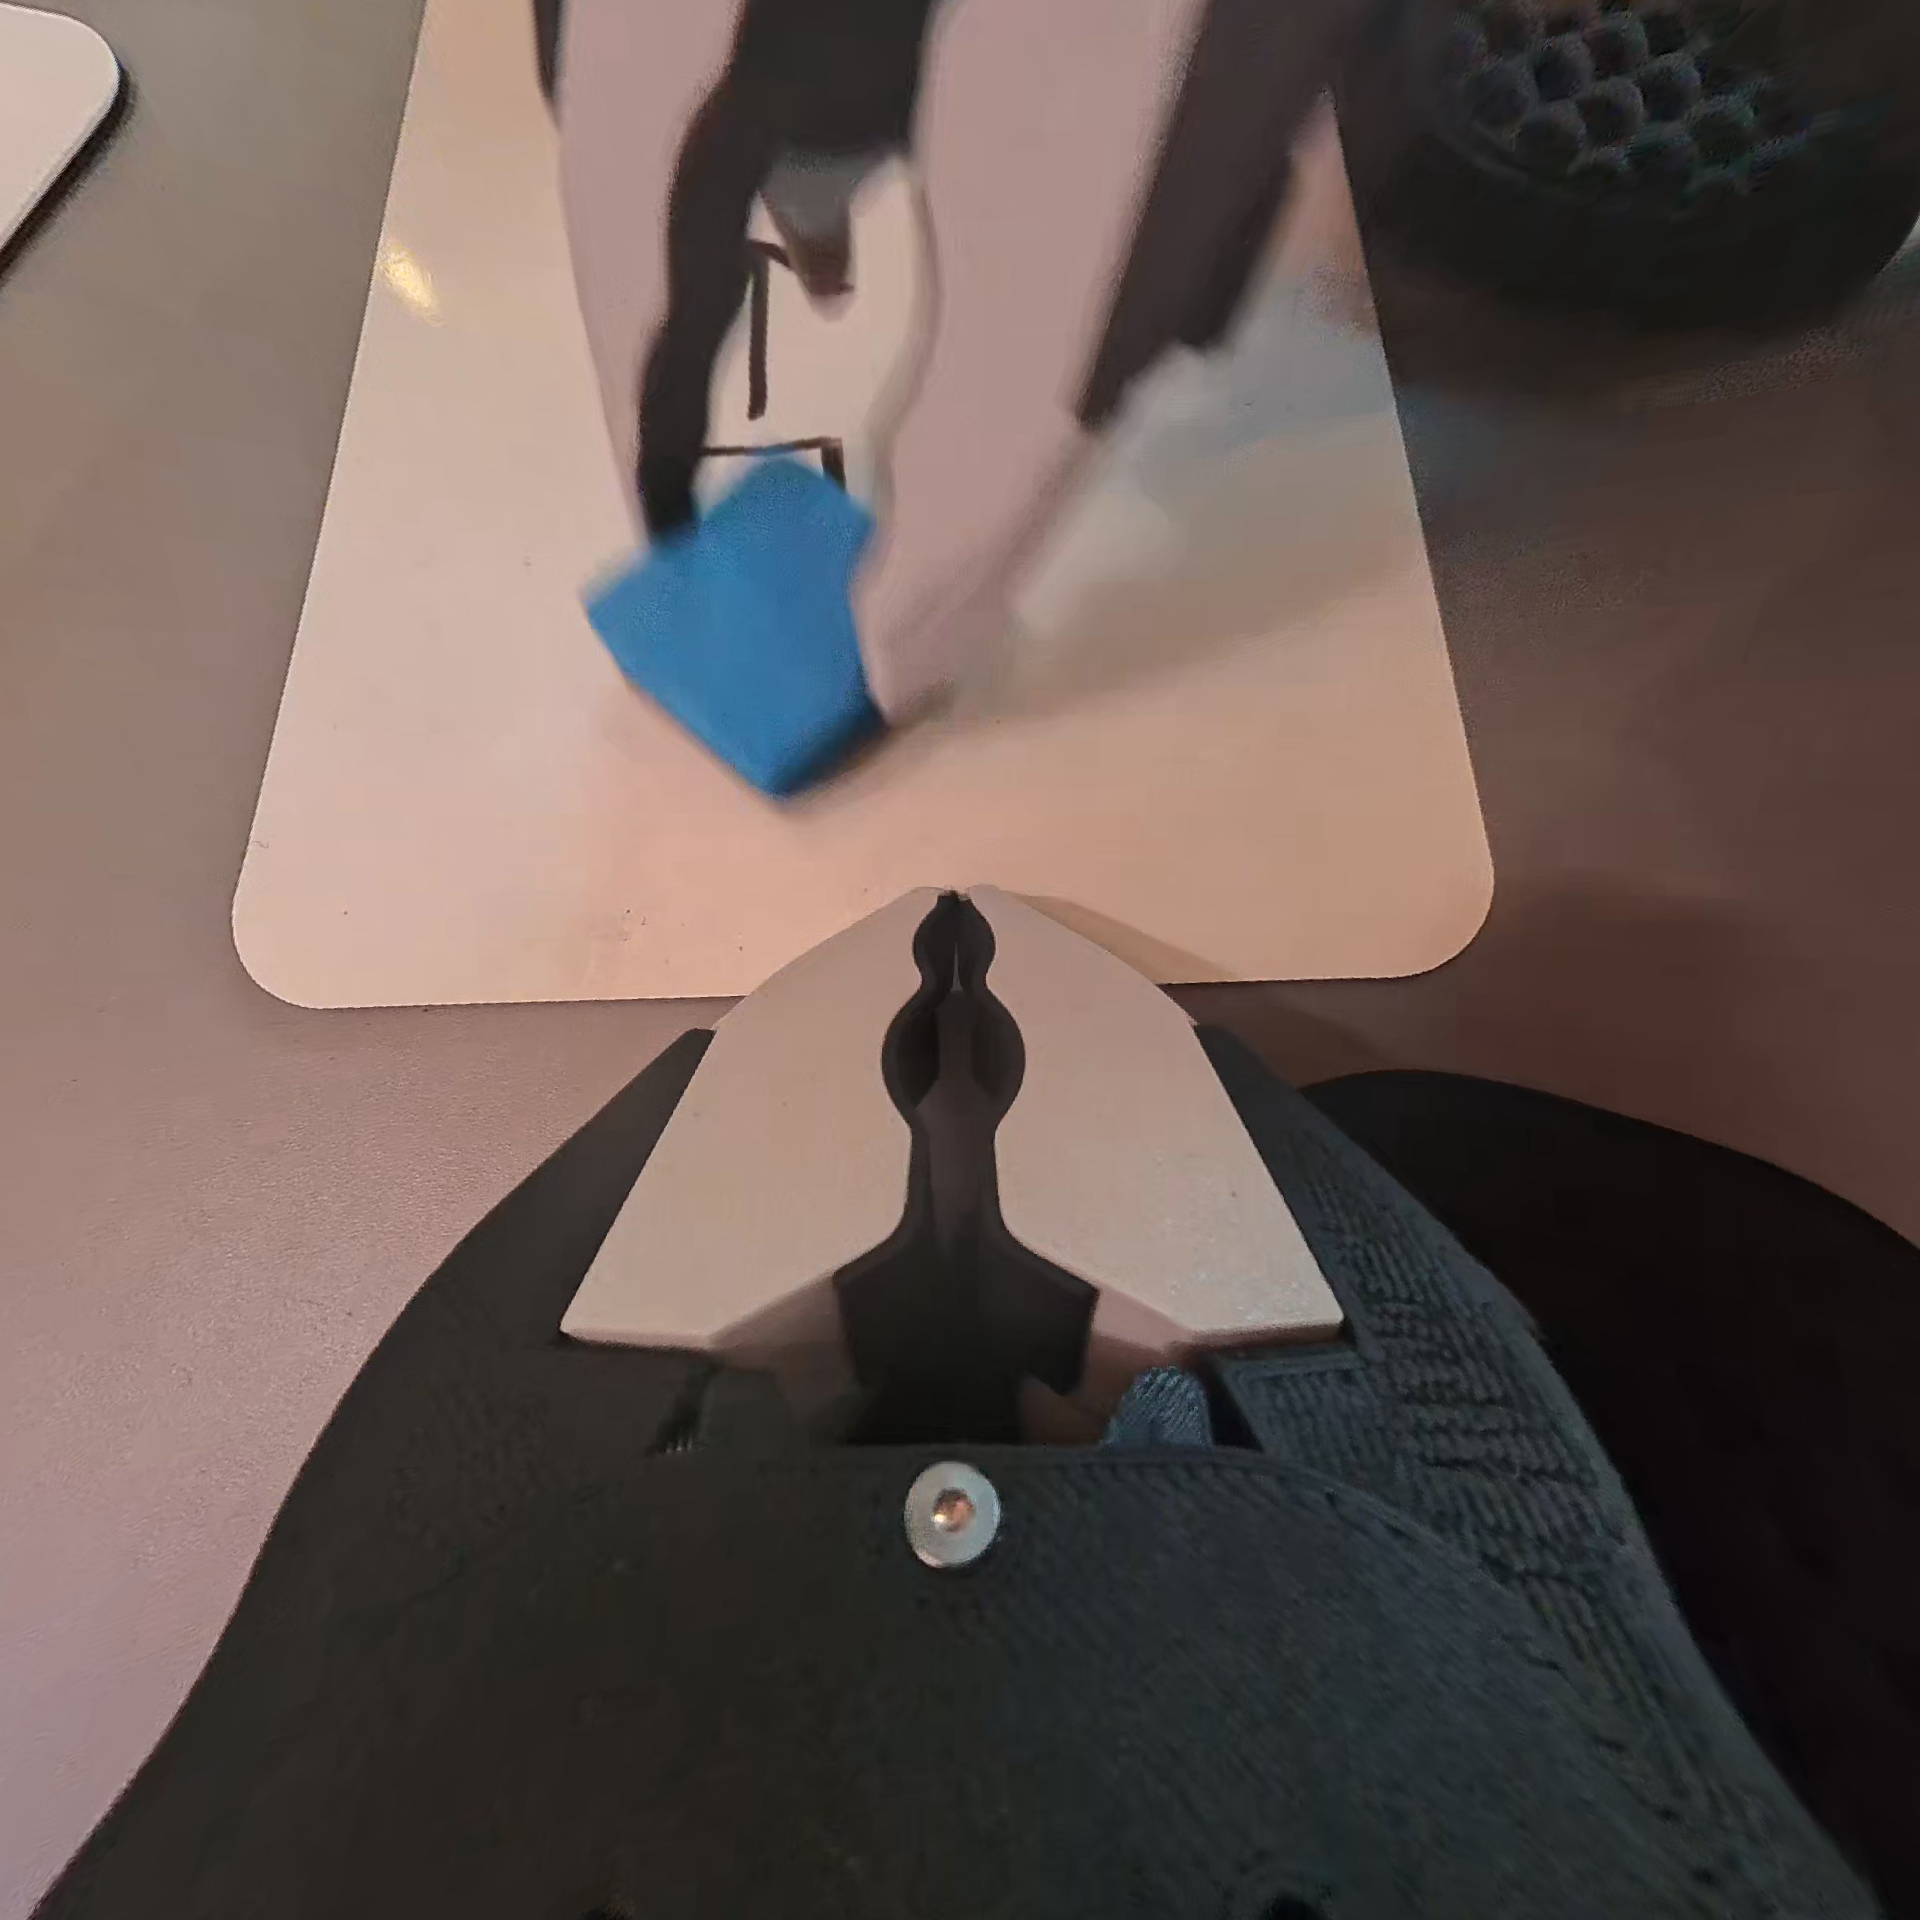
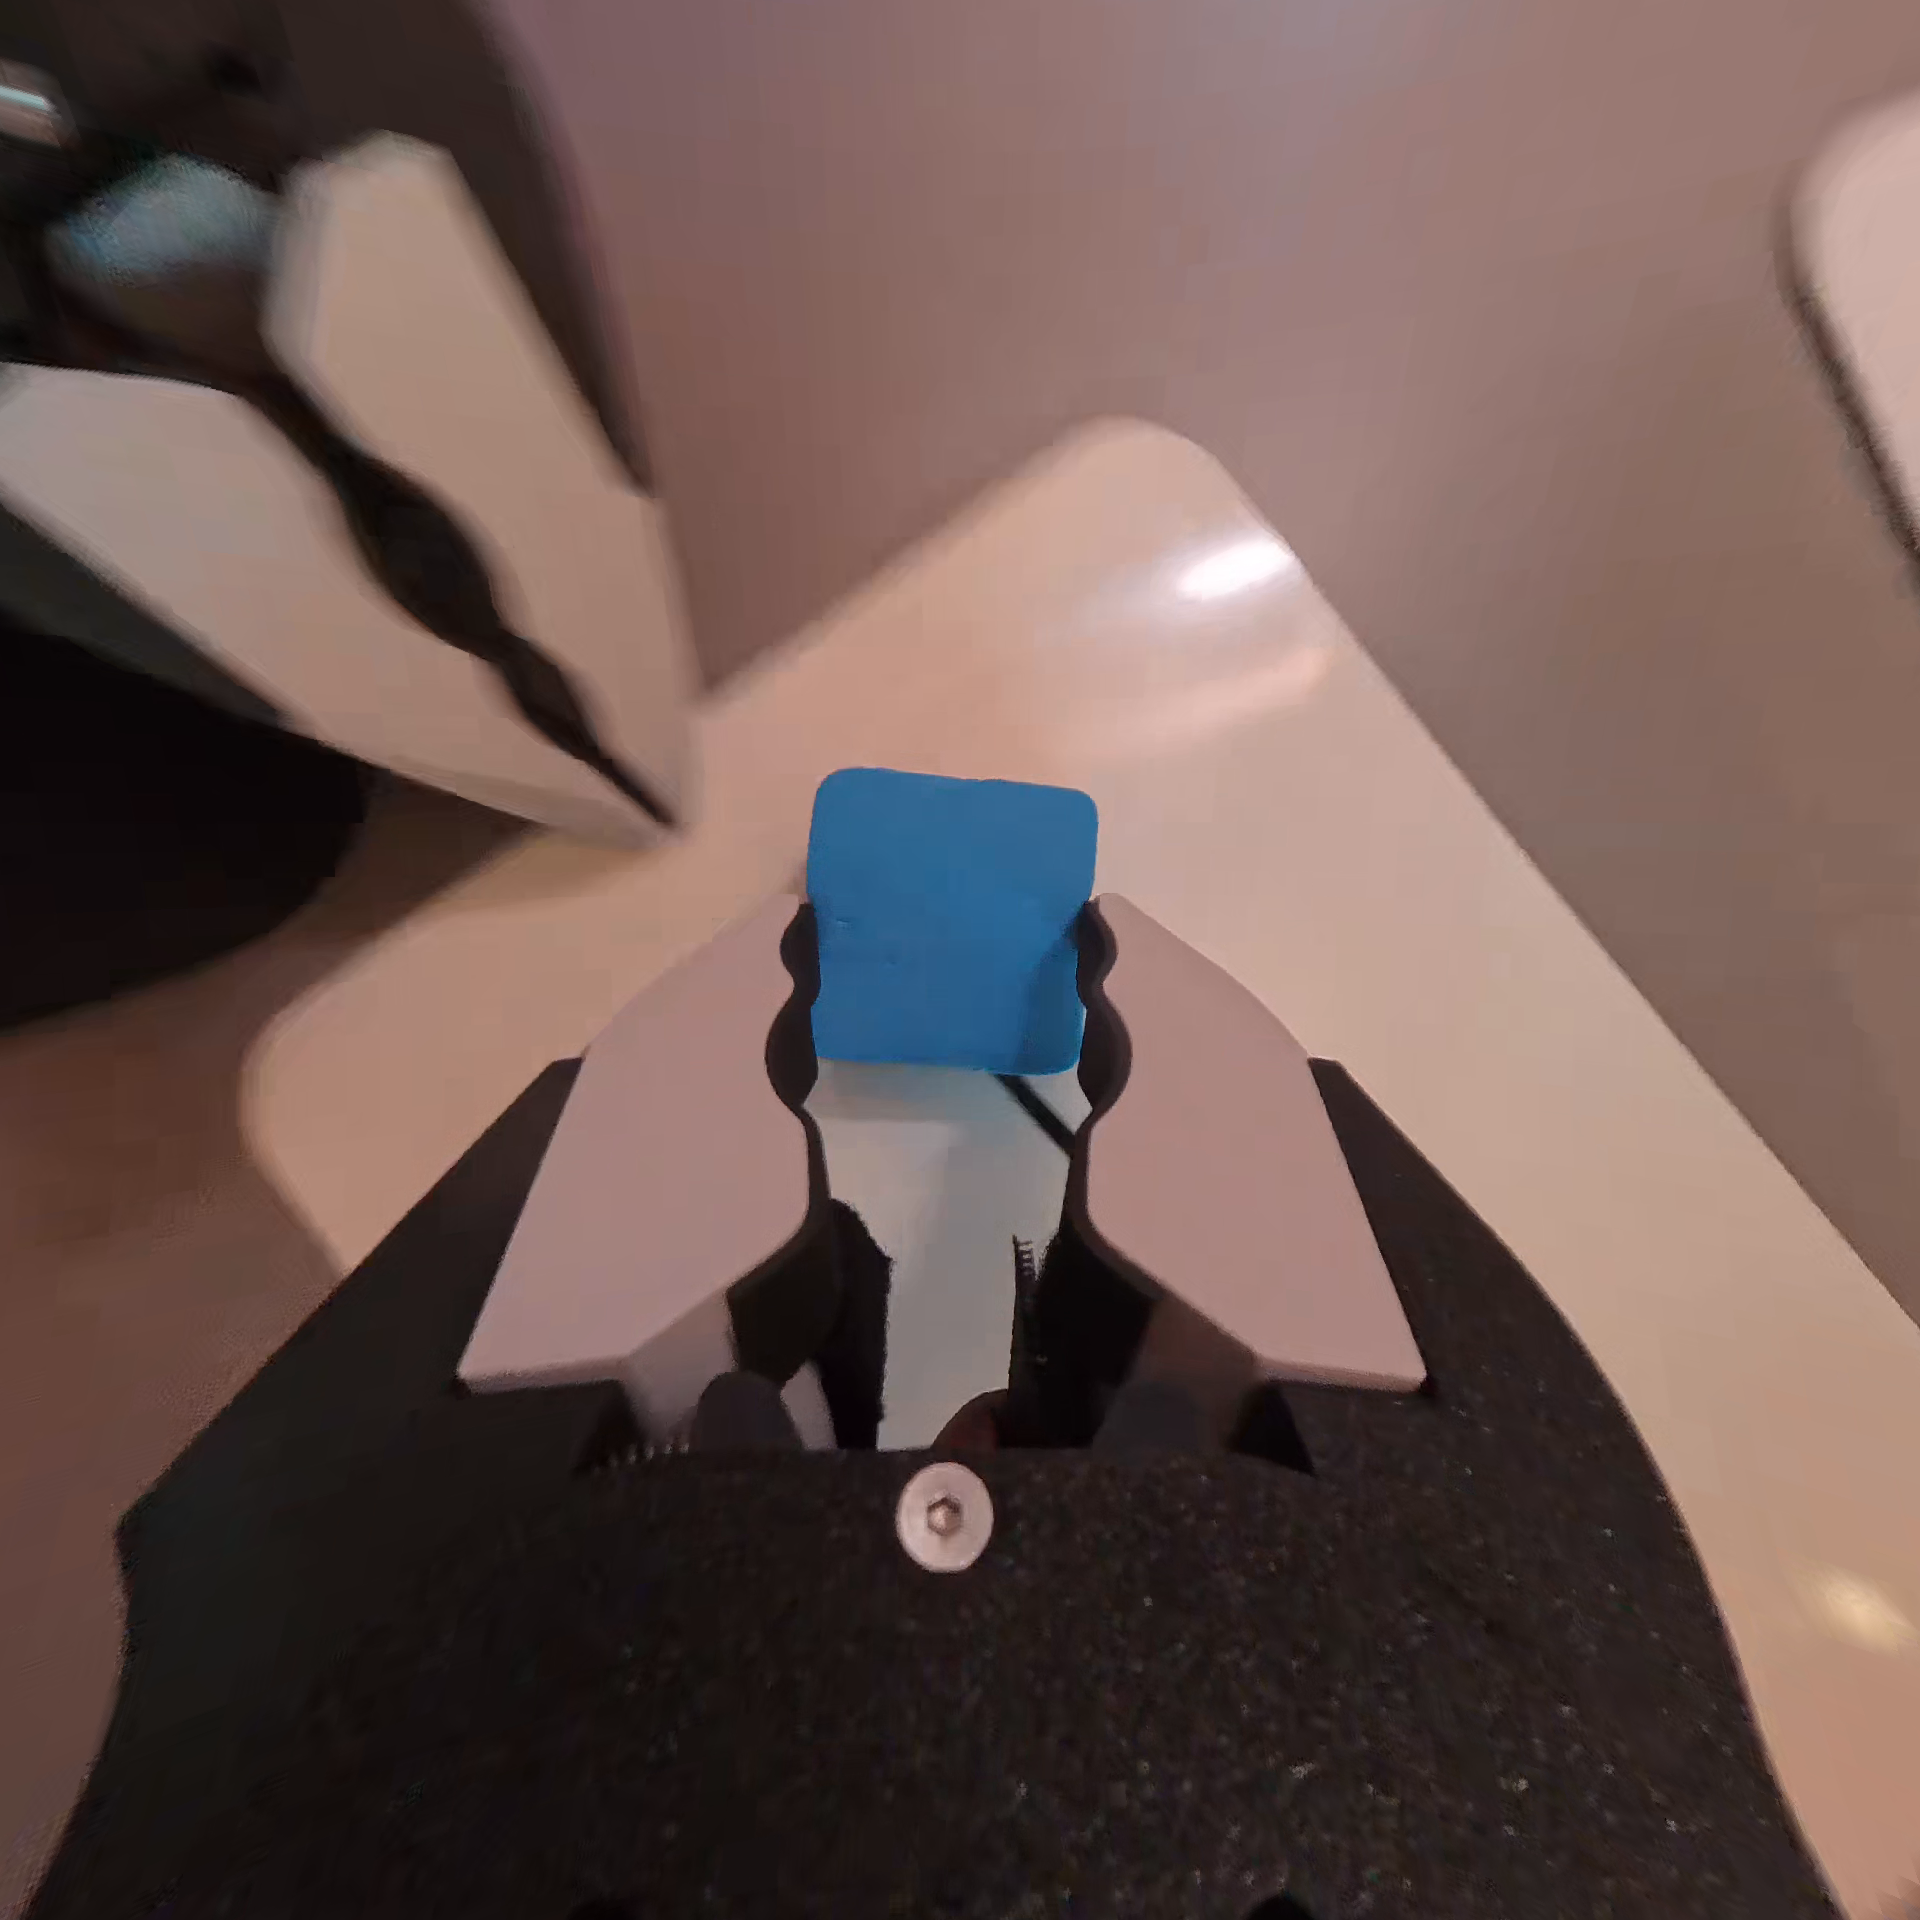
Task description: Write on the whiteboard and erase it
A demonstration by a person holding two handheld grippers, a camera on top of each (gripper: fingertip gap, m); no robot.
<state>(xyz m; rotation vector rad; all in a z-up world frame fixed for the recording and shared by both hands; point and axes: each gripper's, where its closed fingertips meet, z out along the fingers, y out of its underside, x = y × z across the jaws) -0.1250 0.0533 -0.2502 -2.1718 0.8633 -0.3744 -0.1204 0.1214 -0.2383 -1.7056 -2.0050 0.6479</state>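
The whiteboard [image 1: 499,790] lies flat on a brown-grey table, with dark marker lines [image 1: 758,343] near its middle. My right gripper [image 2: 948,920] is shut on a blue eraser [image 2: 951,862] and holds it down on the board. In the left wrist view the eraser [image 1: 727,623] sits just in front of the marker lines, and the right gripper above it is blurred. A short marker line [image 2: 1039,1117] shows between the right fingers. My left gripper [image 1: 958,896] is shut and empty, with its tips over the board's near edge. It also shows in the right wrist view [image 2: 665,821].
A black round object with a bumpy top [image 1: 1662,135] stands by the board's far right corner. A second white board's corner [image 1: 42,104] lies at the far left, and shows in the right wrist view [image 2: 1870,312]. A dark object [image 1: 1714,1299] sits beside my left gripper.
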